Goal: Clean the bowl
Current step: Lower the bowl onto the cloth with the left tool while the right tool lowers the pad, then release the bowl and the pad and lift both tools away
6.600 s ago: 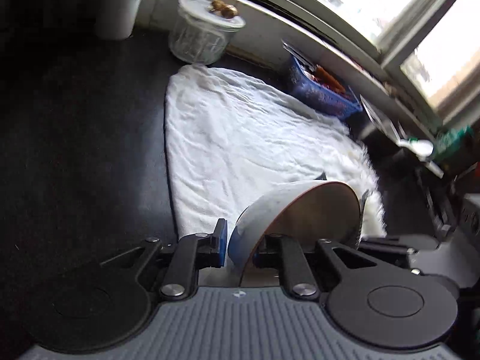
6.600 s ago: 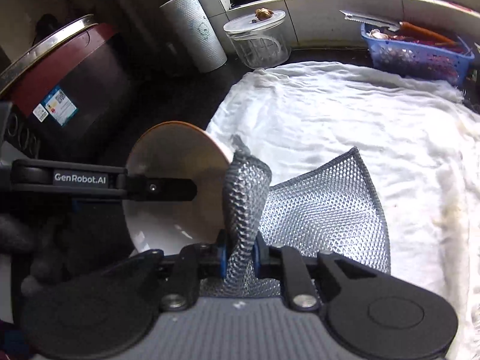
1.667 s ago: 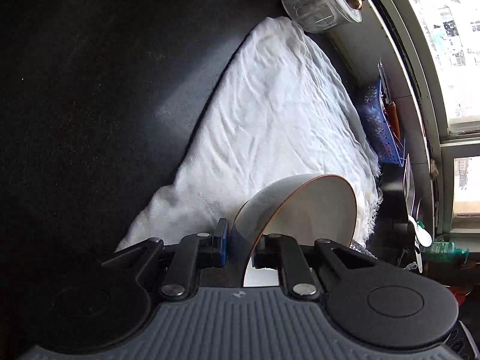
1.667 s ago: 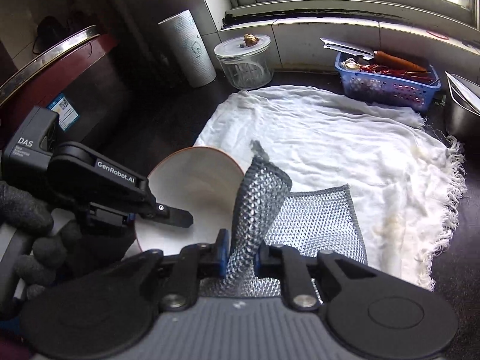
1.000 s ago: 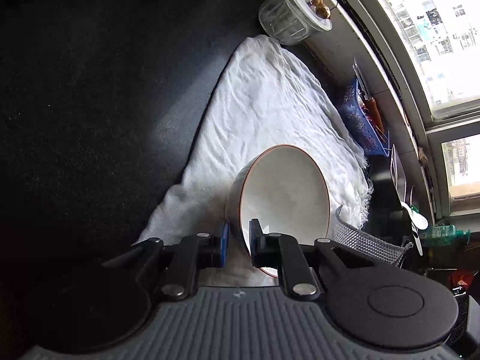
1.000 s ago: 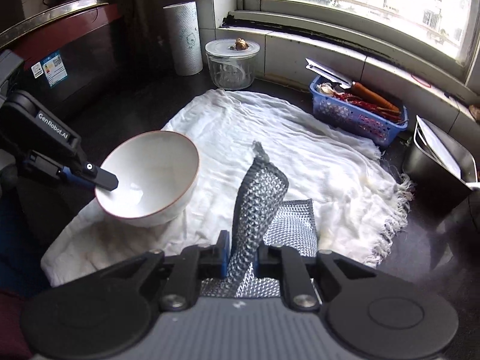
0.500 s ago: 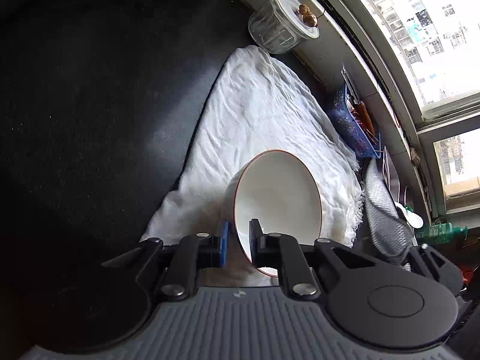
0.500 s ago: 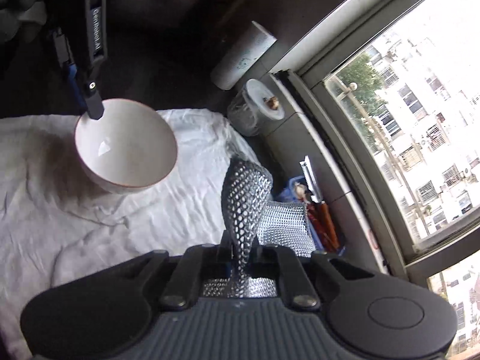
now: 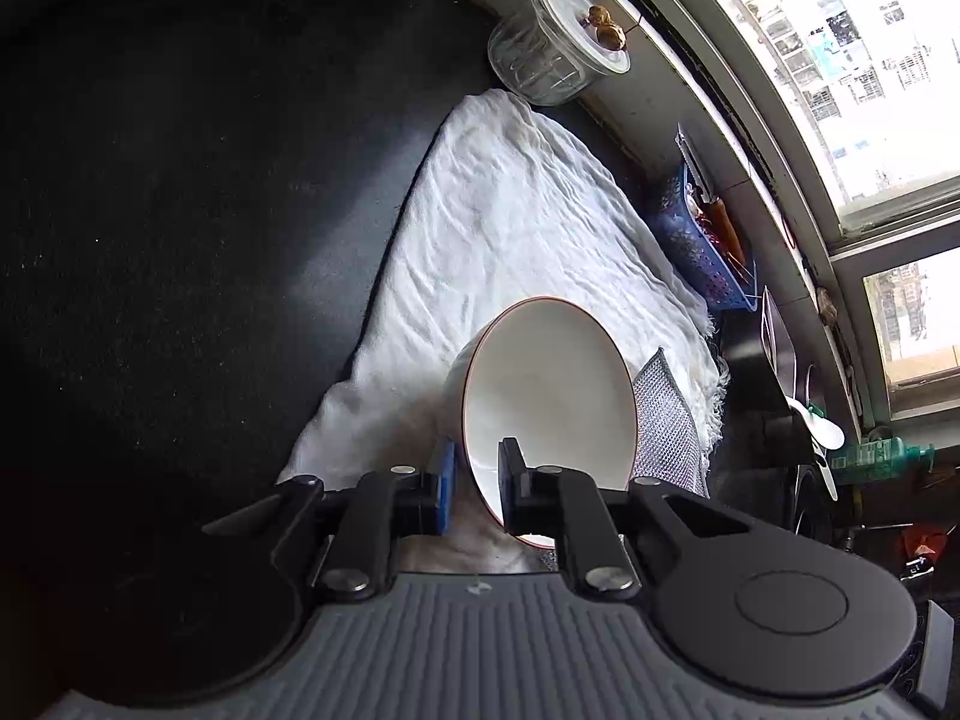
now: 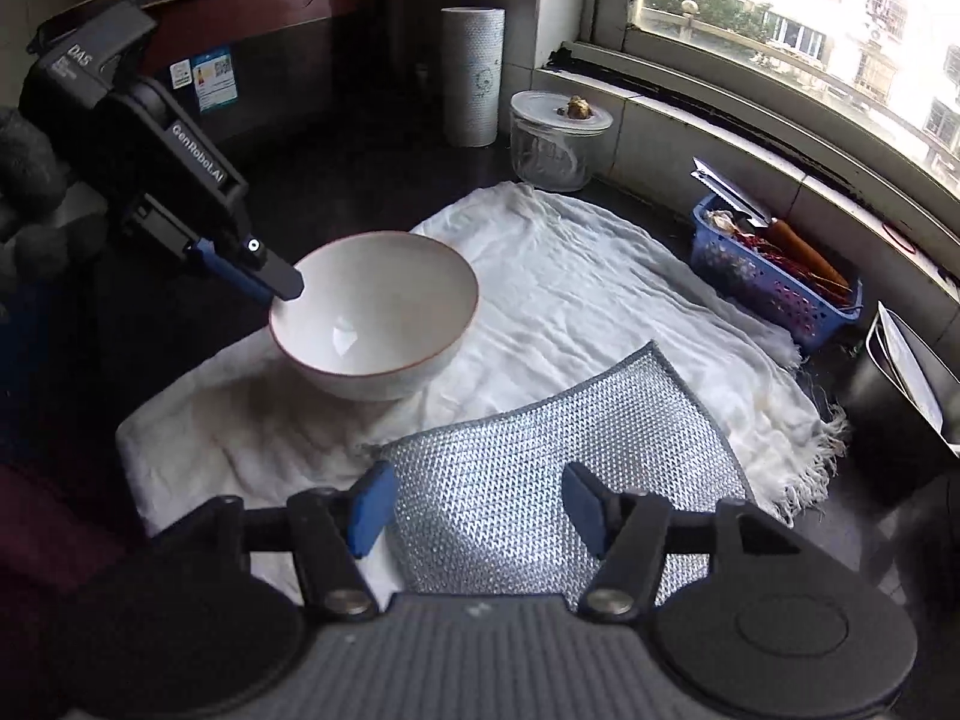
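The bowl (image 10: pixel 375 315), white with a thin brown rim, sat upright on the white cloth (image 10: pixel 576 300) toward its near-left part, empty inside apart from a glint of light. The left tongs (image 10: pixel 288 288) pinched its rim at about nine o'clock in the right wrist view, one finger inside the wall and one outside; in the left wrist view the same tongs (image 9: pixel 477 483) were pressed together on the near rim of the bowl (image 9: pixel 549 396). A gloved hand (image 10: pixel 27 192) held that tool at the frame's left edge.

At about five o'clock from the bowl, just beside it and apart, the silver mesh scrubber (image 10: pixel 552 480) lay flat on the cloth. The right tongs (image 10: pixel 477 507) hung over its near edge, their blue pads spread and opening further, with the mesh below and between them but not squeezed. In the left wrist view the scrubber (image 9: pixel 666 420) showed at three o'clock from the bowl.

The cloth (image 9: pixel 516 228) covered part of the dark table (image 9: pixel 180 210). Beyond it, at twelve o'clock, stood a lidded glass jar (image 10: pixel 555 141) with a small brown lump on top, and a paper towel roll (image 10: pixel 472 75) beside it. At two o'clock a blue basket (image 10: pixel 774 276) held red and orange items, under the window (image 10: pixel 810 30).
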